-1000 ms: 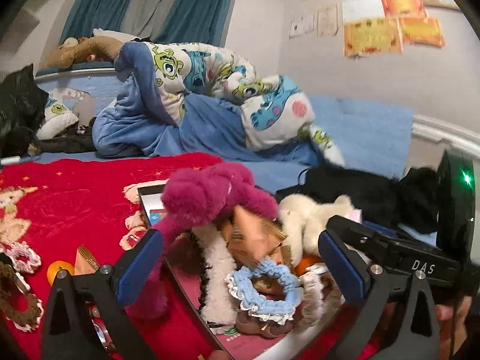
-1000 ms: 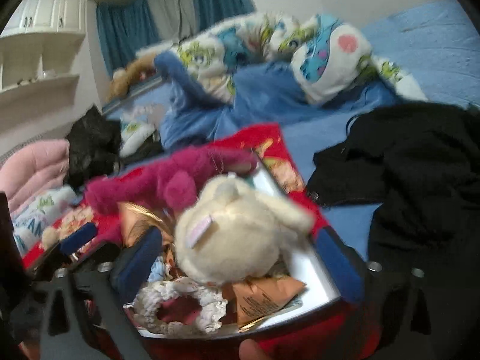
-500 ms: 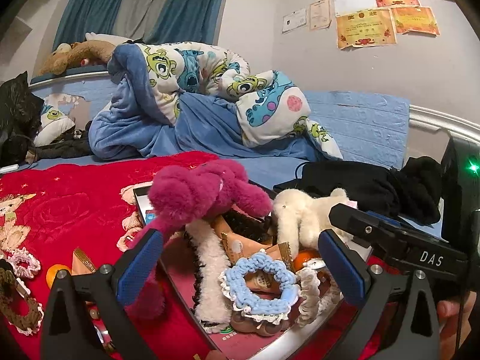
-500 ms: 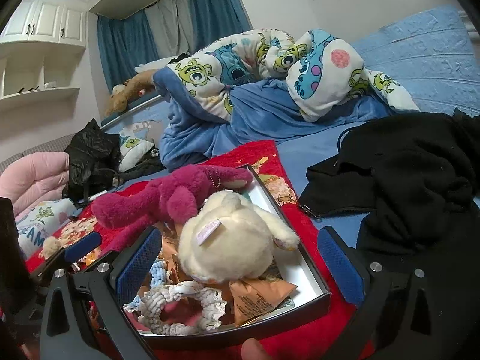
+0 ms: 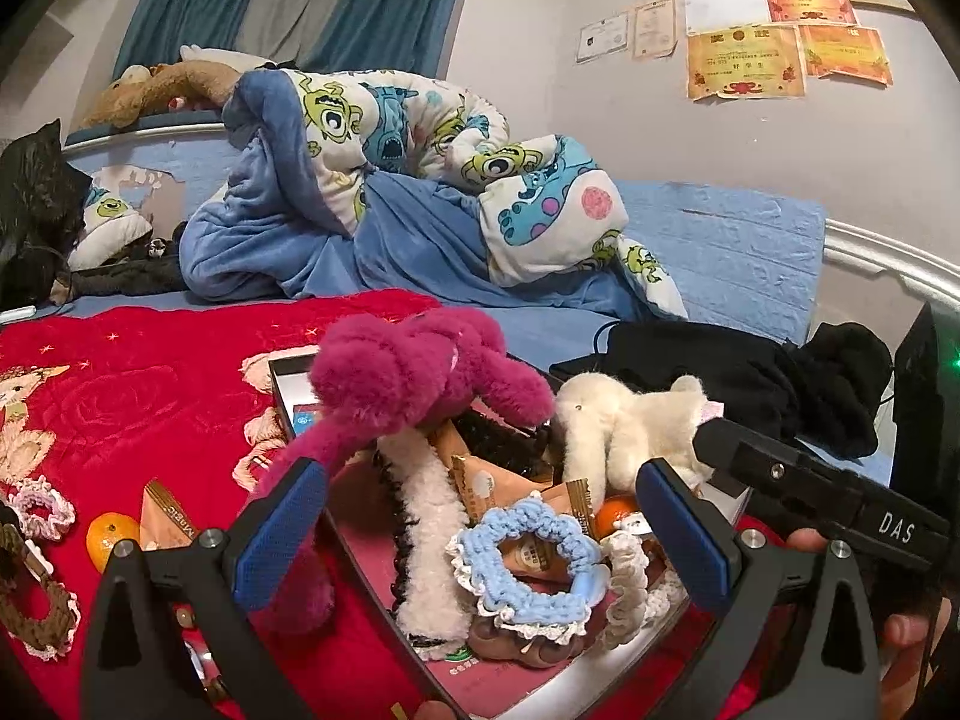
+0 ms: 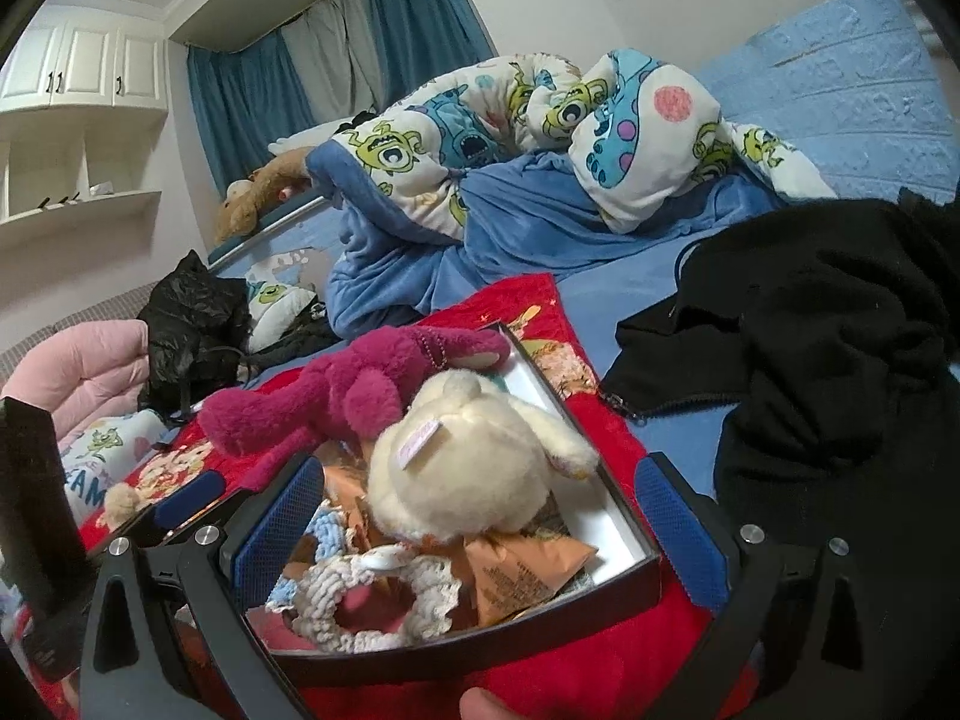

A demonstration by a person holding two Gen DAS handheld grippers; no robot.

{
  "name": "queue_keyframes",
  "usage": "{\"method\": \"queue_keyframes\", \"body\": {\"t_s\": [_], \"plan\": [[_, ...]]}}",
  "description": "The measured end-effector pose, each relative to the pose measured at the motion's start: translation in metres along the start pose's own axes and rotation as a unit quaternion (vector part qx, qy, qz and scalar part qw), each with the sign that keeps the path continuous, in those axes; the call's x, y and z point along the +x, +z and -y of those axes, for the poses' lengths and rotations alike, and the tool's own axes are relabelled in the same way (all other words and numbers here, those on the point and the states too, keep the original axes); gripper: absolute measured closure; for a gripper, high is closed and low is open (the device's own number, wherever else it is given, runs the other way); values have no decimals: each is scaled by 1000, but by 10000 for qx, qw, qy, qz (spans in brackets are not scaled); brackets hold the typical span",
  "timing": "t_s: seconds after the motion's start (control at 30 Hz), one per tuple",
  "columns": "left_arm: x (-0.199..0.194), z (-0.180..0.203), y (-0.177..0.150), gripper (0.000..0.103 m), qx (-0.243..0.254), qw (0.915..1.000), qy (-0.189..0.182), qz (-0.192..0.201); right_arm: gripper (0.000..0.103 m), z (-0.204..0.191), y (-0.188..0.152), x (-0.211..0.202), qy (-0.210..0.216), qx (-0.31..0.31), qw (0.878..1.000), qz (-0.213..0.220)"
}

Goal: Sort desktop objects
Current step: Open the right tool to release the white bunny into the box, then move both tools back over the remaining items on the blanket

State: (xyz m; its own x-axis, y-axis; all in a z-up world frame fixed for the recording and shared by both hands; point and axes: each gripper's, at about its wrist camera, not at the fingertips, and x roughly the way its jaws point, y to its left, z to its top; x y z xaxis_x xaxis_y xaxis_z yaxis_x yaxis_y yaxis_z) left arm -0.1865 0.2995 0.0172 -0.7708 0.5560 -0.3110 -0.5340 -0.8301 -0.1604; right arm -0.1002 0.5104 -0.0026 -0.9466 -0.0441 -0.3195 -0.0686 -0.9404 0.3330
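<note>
A black-rimmed box [image 6: 627, 519] lies on a red blanket [image 5: 150, 372], heaped with things. On top lie a magenta plush [image 5: 414, 372] and a cream plush [image 6: 468, 468]. Below them are a blue scrunchie [image 5: 522, 564], a white scrunchie [image 6: 372, 600], orange snack packets [image 6: 522, 570] and a small mandarin [image 5: 615, 513]. My left gripper [image 5: 480, 534] hovers open over the box's near side, the blue scrunchie between its pads but untouched. My right gripper [image 6: 480, 531] is open too, with the cream plush just ahead of its fingers [image 6: 279, 531]. The right gripper's body [image 5: 840, 498] shows in the left wrist view.
Loose on the blanket at left: a mandarin [image 5: 108, 540], a snack packet [image 5: 171, 516], a pink scrunchie [image 5: 42, 504] and a brown one [image 5: 36, 618]. Black clothing [image 6: 810, 360] lies right of the box. A cartoon quilt [image 5: 420, 180] is piled behind.
The right gripper has drawn back a little from the cream plush, which looked larger and blurred a second ago. The left view has steadied and tilted up slightly. Both jaws stay equally wide.
</note>
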Motion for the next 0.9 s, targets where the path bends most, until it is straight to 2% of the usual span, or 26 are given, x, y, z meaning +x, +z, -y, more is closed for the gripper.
{"method": "queue_keyframes", "body": {"t_s": [0.37,0.53,0.63,0.77,0.9], "plan": [[-26,-5,-1,0,-126,9989,40,447,0,-6,-11,-13,156,66,9998,-93],[-54,-22,2,0,-458,9954,13,837,0,-22,-15,-19,-68,-289,9996,15],[-72,-37,0,0,-662,9941,1,857,0,-33,-17,-19,-219,-531,9984,10],[-90,-58,-4,0,-885,9939,-65,655,0,-49,-19,-14,-330,-909,9953,-69],[-113,-77,-9,0,-661,9963,182,517,0,-58,-24,-12,-118,-967,9951,-192]]}}
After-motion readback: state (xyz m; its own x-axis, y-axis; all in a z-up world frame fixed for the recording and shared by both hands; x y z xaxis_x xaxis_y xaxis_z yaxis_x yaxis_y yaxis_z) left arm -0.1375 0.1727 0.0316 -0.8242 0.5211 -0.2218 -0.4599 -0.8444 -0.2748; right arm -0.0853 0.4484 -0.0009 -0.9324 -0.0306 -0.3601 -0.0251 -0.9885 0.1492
